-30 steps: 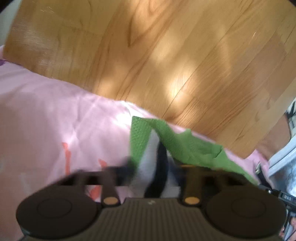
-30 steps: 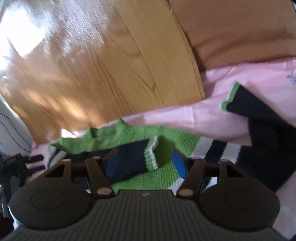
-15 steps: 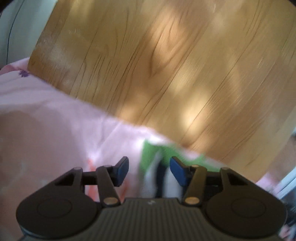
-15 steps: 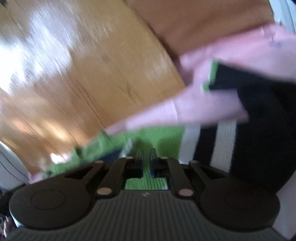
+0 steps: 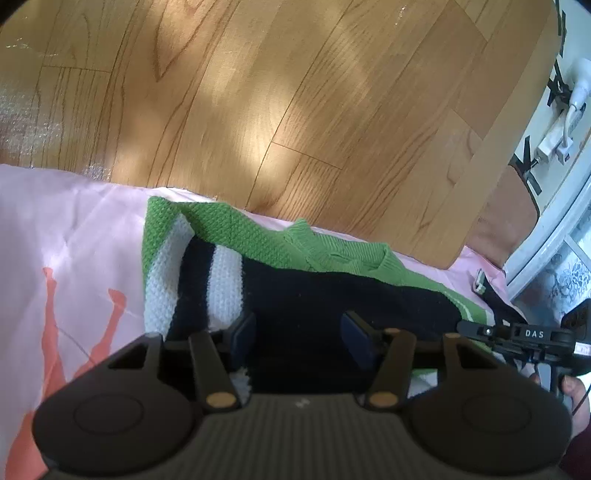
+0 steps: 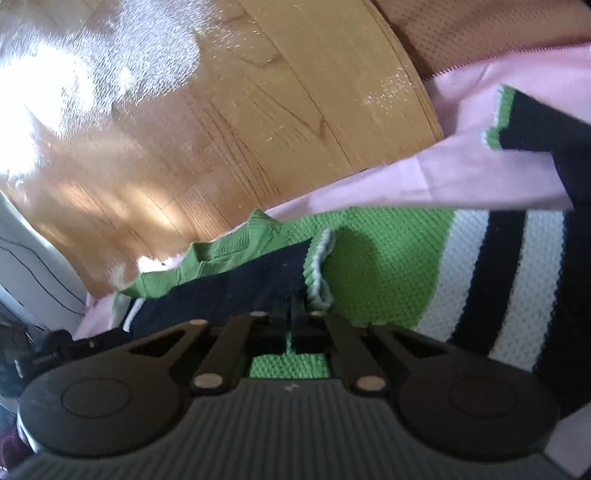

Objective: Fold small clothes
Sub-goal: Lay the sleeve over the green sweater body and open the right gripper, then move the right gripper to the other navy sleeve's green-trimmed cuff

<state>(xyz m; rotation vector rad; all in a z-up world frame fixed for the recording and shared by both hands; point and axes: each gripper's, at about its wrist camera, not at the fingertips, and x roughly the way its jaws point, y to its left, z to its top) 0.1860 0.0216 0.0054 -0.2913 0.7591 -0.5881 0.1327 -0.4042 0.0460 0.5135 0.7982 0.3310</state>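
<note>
A small knitted sweater [image 5: 258, 236], green at the top with white and navy stripes, lies on a pink sheet [image 5: 74, 229]. A navy sleeve [image 5: 351, 295] is folded across its body. My left gripper [image 5: 299, 332] is open and empty just above the navy sleeve. In the right wrist view the sweater [image 6: 388, 266] fills the middle, and my right gripper [image 6: 291, 321] is shut on the navy sleeve near its green and white cuff [image 6: 317, 266]. A fold of the pink sheet [image 6: 443, 181] covers part of the sweater.
A wooden floor [image 5: 295, 92] lies beyond the sheet's edge. The other gripper and a hand [image 5: 535, 343] show at the right of the left wrist view. A white door frame with cables [image 5: 561, 110] stands at the far right. A brown mat [image 6: 480, 33] lies beyond the sheet.
My left gripper opened, let go of the sweater and drew back. My right gripper closed on the navy sleeve by its cuff. The sleeve now lies across the sweater's body.
</note>
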